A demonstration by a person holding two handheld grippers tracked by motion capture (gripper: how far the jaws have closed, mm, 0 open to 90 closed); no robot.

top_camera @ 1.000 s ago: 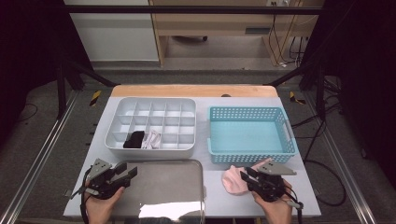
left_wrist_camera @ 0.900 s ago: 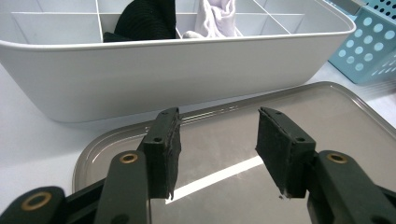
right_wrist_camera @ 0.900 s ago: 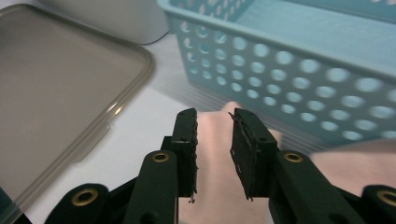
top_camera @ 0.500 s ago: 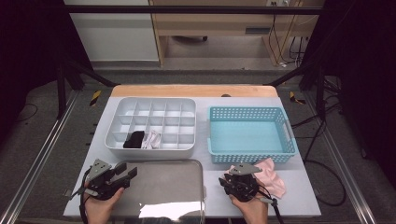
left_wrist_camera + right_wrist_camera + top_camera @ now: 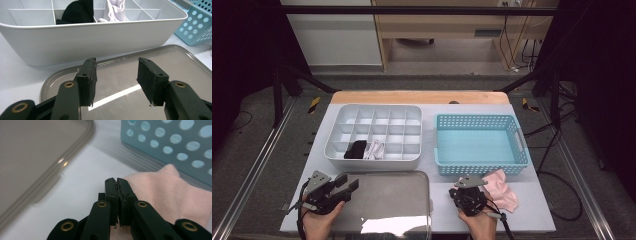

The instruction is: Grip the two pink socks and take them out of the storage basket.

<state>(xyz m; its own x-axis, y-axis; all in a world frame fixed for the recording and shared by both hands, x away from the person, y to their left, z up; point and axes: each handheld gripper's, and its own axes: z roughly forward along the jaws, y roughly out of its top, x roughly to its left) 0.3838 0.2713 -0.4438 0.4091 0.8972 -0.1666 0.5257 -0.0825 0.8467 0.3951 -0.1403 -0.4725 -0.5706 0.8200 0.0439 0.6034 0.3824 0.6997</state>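
A pink cloth (image 5: 503, 191) lies crumpled on the white table in front of the blue basket (image 5: 482, 169). My right gripper (image 5: 465, 189) sits just left of it; its jaws have just been closing and now meet pad to pad. In the right gripper view the right gripper (image 5: 117, 181) touches the edge of the pink cloth (image 5: 172, 195), with no fabric seen between the pads. My left gripper (image 5: 348, 184) hovers open over the left end of a metal tray (image 5: 387, 202). Seen along its own jaws, the left gripper (image 5: 115, 75) holds nothing.
A white divided organizer (image 5: 332, 150) stands behind the tray, with a black cloth (image 5: 356, 149) and a white cloth (image 5: 375, 149) in its front cells. The empty basket stands to its right. The table's front edge is close behind both hands.
My right gripper has shifted left, from the cloth's right side to its left. The pink cloth now lies further right, by the basket's front. The left hand has kept still.
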